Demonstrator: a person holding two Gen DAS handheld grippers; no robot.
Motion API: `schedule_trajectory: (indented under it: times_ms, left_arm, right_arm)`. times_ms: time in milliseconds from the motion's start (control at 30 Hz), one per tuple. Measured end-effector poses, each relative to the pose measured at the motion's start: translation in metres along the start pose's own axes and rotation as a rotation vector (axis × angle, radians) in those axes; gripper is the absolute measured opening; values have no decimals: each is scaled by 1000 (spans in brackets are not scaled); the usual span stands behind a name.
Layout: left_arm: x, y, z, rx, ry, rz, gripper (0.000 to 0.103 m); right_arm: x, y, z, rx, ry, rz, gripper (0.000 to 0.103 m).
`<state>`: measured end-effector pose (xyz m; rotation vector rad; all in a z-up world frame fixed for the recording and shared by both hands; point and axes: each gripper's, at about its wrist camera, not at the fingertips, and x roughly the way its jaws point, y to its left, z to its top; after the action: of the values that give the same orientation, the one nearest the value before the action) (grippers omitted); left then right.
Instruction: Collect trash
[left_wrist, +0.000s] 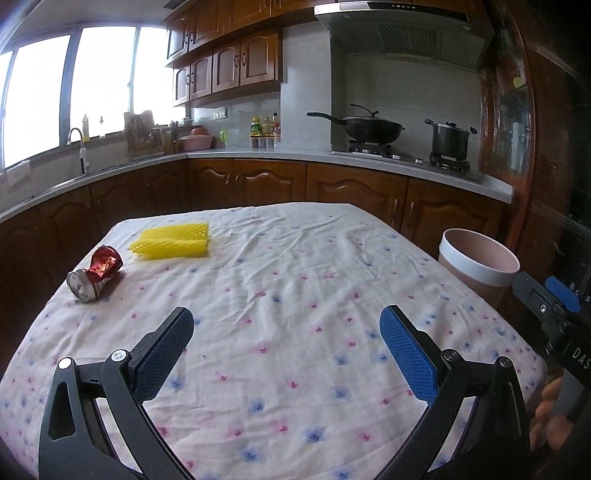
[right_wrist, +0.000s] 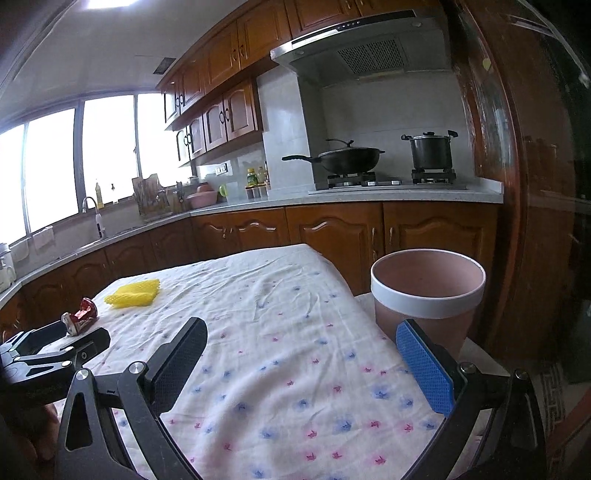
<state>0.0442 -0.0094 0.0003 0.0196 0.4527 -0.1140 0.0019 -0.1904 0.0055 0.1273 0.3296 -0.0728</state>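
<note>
Kitchen bench (left_wrist: 295, 266), floral cloth. Both grippers, left gripper (left_wrist: 286, 343) and right gripper (right_wrist: 303, 365), spread, empty. I approach crushed can (left_wrist: 95, 273) low, straddle its middle; bin (left_wrist: 480, 258) right.

A wrinkled matt cloth with a floral print covers the surface (left_wrist: 295, 258). The crushed can (left_wrist: 95, 272) is dented, shiny metal, red foil-like at one end. The yellow netting (left_wrist: 171, 240) looks like soft foam mesh. The bin (right_wrist: 428, 295) is smooth matt plastic. The left tongs (left_wrist: 286, 332) and right tongs (right_wrist: 303, 350) carry textured blue pads (left_wrist: 406, 354) on black plastic arms. The cabinets (left_wrist: 258, 181) are glossy wood.
</note>
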Motion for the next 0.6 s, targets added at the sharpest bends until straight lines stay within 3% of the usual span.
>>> schedule_trajectory:
  times_ms: [600]
  left_arm:
    - [-4,-1,0,3,-17,17,103]
  right_arm:
    - [4,3,-4,11,3,9,103]
